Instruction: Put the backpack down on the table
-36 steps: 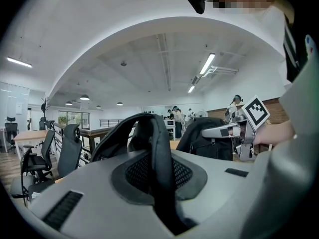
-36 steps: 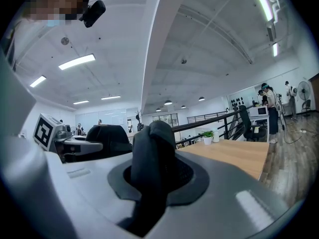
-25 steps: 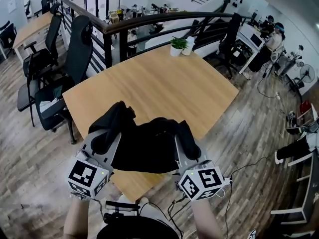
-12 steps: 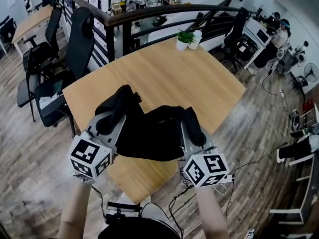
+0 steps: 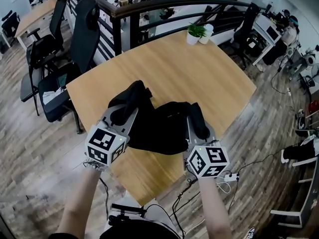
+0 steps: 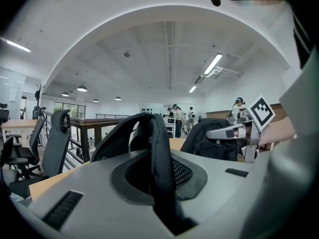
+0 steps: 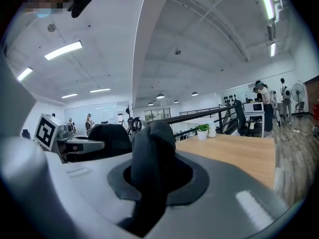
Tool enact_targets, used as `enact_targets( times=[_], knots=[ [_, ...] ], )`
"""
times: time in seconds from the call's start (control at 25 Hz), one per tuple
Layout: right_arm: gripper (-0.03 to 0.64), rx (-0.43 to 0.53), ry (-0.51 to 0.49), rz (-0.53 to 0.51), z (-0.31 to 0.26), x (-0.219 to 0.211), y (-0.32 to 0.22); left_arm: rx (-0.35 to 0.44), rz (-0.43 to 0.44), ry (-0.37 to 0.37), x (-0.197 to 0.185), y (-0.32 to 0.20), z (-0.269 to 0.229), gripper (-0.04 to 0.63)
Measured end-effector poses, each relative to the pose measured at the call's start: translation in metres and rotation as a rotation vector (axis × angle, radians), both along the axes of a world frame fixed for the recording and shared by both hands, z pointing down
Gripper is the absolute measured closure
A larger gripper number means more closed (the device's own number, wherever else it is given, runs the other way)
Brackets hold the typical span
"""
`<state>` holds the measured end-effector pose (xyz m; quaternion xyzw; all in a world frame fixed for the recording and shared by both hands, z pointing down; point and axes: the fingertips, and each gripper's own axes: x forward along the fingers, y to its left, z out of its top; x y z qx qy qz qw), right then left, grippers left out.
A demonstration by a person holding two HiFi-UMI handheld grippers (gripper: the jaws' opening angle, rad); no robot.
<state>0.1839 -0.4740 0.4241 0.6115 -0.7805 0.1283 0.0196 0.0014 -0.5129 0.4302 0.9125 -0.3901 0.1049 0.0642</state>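
1. An open office with a wood floor. A pale wooden counter (image 5: 174, 73) stretches ahead of the left gripper (image 5: 125, 117) and the right gripper (image 5: 195, 128). A potted plant (image 5: 195, 32) stands at its far edge, well beyond both. A dark railing (image 5: 149, 11) runs behind it, and black office chairs (image 5: 82, 34) stand out past the left gripper's outer side.
2. The black backpack (image 5: 159, 126) hangs between the two grippers, over the near part of the counter. Its bulk hides the wood beneath, so it cannot be told whether its underside touches the counter.
3. The left gripper is clamped narrowly on the left strap (image 6: 158, 153), a padded band that rises from between its jaws and arches ahead. In the head view the strap covers its fingertips.
4. The right gripper pinches the right strap (image 7: 152, 168) the same way. The strap fills the gap between the jaws and hides their tips.
5. Each gripper view shows the other gripper off to the side, partly covering the backpack's body.
6. The person's forearms are cut off at the bottom of the head view.
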Motion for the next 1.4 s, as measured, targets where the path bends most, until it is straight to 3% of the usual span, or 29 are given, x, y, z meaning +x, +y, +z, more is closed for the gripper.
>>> enact_targets(
  times=[0.36,0.96,1.12,1.28,1.4],
  knots=[
    [0.548,-0.001,-0.004,0.001,0.046,-0.001,-0.023,-0.020,0.004,-0.021,0.001,-0.022,0.048,0.552],
    [0.543,-0.131,0.186,-0.018,0.106,-0.001,-0.030,-0.101,0.049,-0.132,0.013,-0.027,0.096,0.552],
    [0.543,-0.159,0.198,-0.022,0.122,0.001,-0.028,-0.105,0.047,-0.156,0.016,-0.027,0.105,0.551],
    [0.541,-0.184,0.202,-0.024,0.130,0.004,-0.027,-0.127,0.036,-0.163,0.017,-0.029,0.112,0.529],
    [0.501,-0.214,0.173,0.001,0.136,0.009,-0.028,-0.151,0.044,-0.177,0.019,-0.029,0.117,0.487]
  ],
)
